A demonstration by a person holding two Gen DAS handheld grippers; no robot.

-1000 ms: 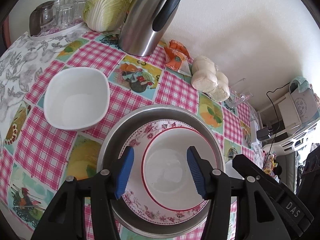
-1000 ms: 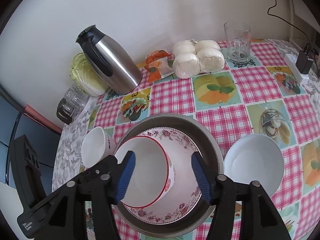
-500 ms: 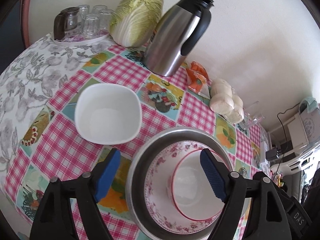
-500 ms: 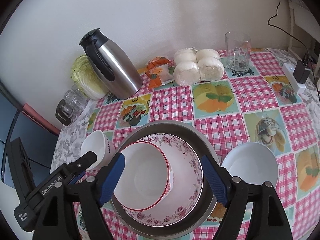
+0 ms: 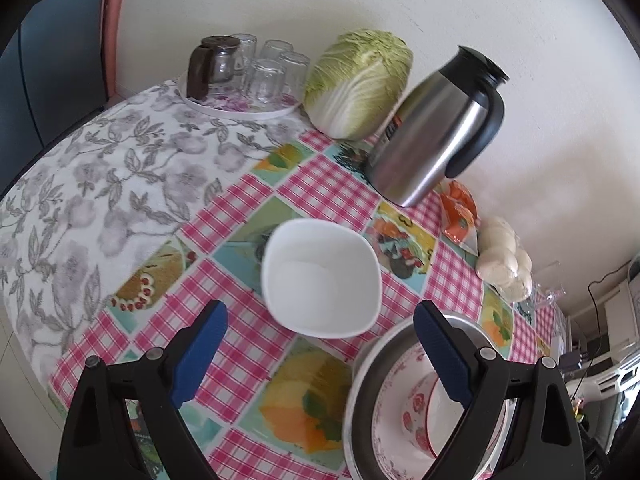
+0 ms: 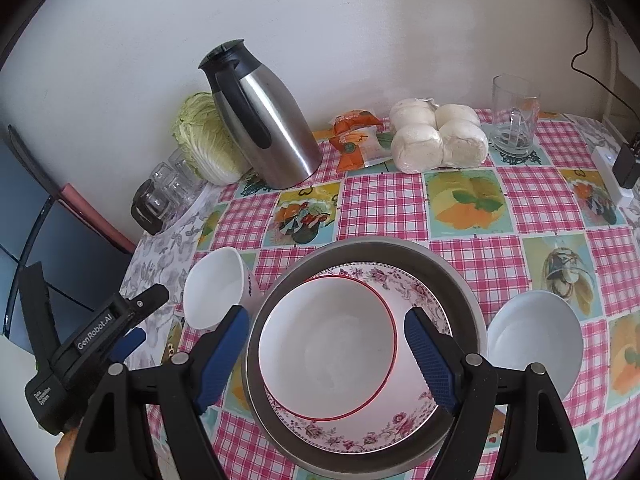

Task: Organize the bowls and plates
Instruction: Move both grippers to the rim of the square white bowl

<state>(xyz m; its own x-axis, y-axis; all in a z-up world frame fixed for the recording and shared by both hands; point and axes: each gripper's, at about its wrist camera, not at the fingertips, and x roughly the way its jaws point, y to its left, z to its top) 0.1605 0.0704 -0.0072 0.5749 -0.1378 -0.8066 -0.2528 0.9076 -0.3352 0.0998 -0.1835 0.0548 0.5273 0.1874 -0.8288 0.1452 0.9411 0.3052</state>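
A steel pan (image 6: 460,292) holds a floral plate (image 6: 404,284) with a red-rimmed white bowl (image 6: 328,344) on it. The stack also shows at the lower right of the left wrist view (image 5: 400,412). A squarish white bowl (image 5: 320,276) stands left of the pan, also in the right wrist view (image 6: 214,288). A round white bowl (image 6: 534,340) stands right of the pan. My left gripper (image 5: 320,356) is open and empty, just in front of the squarish bowl. My right gripper (image 6: 326,360) is open and empty above the red-rimmed bowl.
Along the wall stand a tray of glasses (image 5: 248,68), a cabbage (image 5: 356,84), a steel thermos (image 6: 260,120), an orange packet (image 6: 356,136), buns (image 6: 436,136) and a glass mug (image 6: 514,116). A power strip (image 6: 612,176) lies far right.
My left gripper opened wide and swung left, from over the red-rimmed bowl to the squarish white bowl. My right gripper opened wider and pulled back a little.
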